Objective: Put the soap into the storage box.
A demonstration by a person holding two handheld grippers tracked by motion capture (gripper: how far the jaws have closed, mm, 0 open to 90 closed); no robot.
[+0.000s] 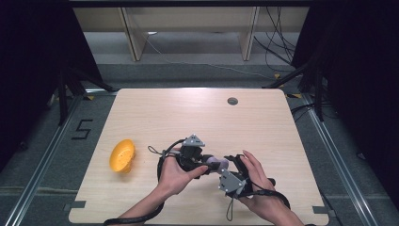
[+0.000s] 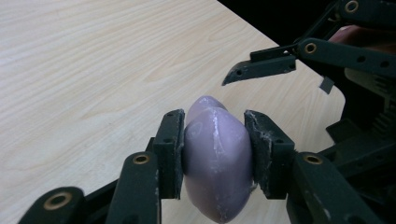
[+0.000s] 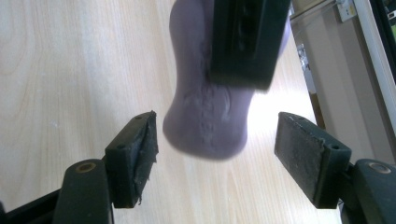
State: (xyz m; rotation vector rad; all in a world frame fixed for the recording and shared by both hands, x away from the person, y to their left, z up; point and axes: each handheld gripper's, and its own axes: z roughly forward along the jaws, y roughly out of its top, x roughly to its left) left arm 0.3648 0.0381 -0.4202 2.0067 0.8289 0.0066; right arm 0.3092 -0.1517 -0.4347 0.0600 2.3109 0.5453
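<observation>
A soft purple lump [image 2: 217, 158] is pinched between the pads of my left gripper [image 2: 215, 149], which is shut on it just above the wooden table [image 1: 188, 113]. In the high view the lump [image 1: 217, 163] sits between the two hands near the table's front middle. My right gripper [image 3: 217, 140] stands open, its pads either side of the lump's [image 3: 205, 116] free end with a gap on each side. One left jaw crosses the top of the right gripper view, over the lump. From the left gripper view, a right fingertip [image 2: 259, 67] hangs beyond the lump.
A yellow bowl [image 1: 122, 155] lies tilted on the table at the front left. A small grey round cap [image 1: 232, 100] is set in the tabletop at the far side. Black cables trail from both grippers over the front edge.
</observation>
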